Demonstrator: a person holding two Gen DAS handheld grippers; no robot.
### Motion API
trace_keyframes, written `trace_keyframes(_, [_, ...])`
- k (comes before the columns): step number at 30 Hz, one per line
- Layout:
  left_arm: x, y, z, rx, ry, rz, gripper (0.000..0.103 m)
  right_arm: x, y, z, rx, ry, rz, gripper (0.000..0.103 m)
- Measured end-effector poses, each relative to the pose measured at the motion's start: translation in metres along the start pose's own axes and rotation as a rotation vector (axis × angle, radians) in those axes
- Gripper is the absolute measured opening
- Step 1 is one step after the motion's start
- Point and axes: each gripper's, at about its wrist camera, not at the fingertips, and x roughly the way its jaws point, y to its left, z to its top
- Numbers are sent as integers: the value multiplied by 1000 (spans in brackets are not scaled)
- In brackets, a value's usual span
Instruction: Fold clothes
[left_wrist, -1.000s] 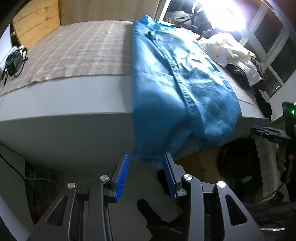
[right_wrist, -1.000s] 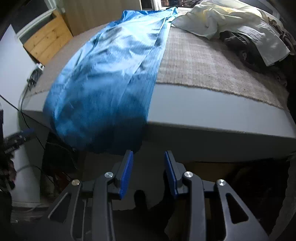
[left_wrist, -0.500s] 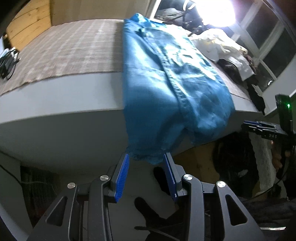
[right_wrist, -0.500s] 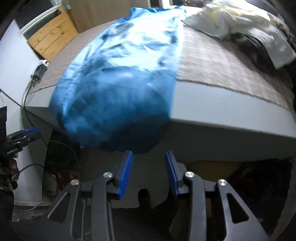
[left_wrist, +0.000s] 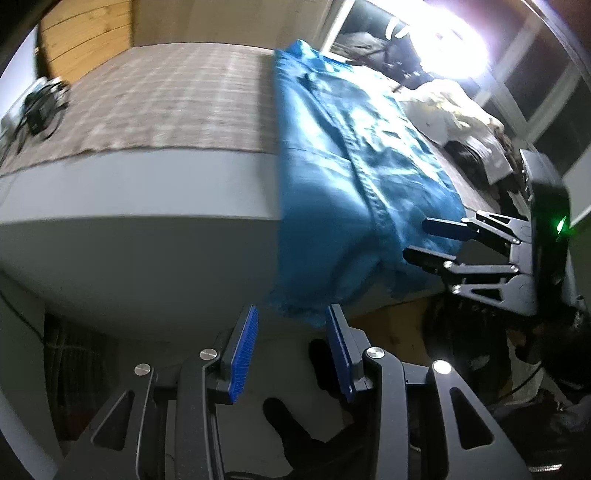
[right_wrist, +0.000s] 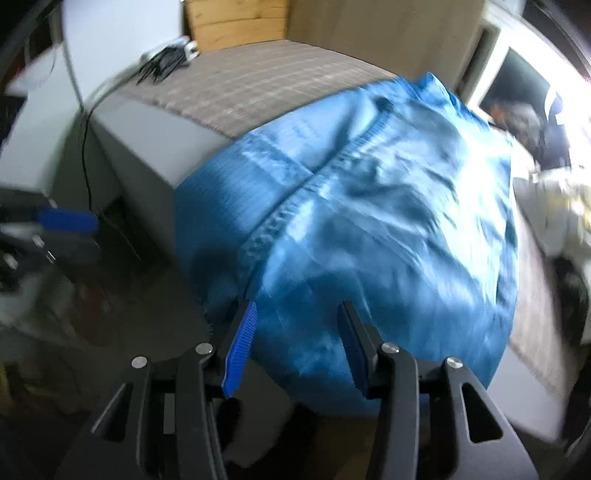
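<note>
A grey-sided bed (left_wrist: 140, 206) carries a beige checked woven cover (left_wrist: 177, 96). A blue denim garment (left_wrist: 351, 158) lies across it, its hem hanging over the near edge. Pale and dark clothes (left_wrist: 465, 129) are heaped beyond; black cables (left_wrist: 38, 112) sit at one corner.

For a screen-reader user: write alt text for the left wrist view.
A blue garment lies across a bed with a plaid cover, its frayed hem hanging over the edge just above the open left gripper. The right gripper, also open, reaches the hem's other corner from the right. A heap of other clothes lies beyond, under a glaring window.
</note>
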Motion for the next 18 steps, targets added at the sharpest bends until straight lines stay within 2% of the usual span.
trace_keyframes(3, [-5,8,-3,-32,-14,12,37,7,9,2,-78,9,-87,45])
trace_keyframes(5, [-6,11,-3,-46,-22,16,37,8,11,4,-98,8,-79,45])
trace_keyframes(6, [-6,12,-3,-51,-26,16,37,9,11,4,-106,9,-71,41])
trace_keyframes(7, [-6,13,-2,-55,-30,16,37,9,12,5,-114,9,-64,29])
trace_keyframes(8, [-6,13,-2,-59,-35,15,37,6,6,6,-96,7,-48,24])
trace_keyframes(10, [-6,12,0,-65,-42,8,37,-2,-13,6,-23,-3,-4,5])
trace_keyframes(18, [-2,-4,6,-53,-56,-29,37,-36,-89,6,269,-41,172,3])
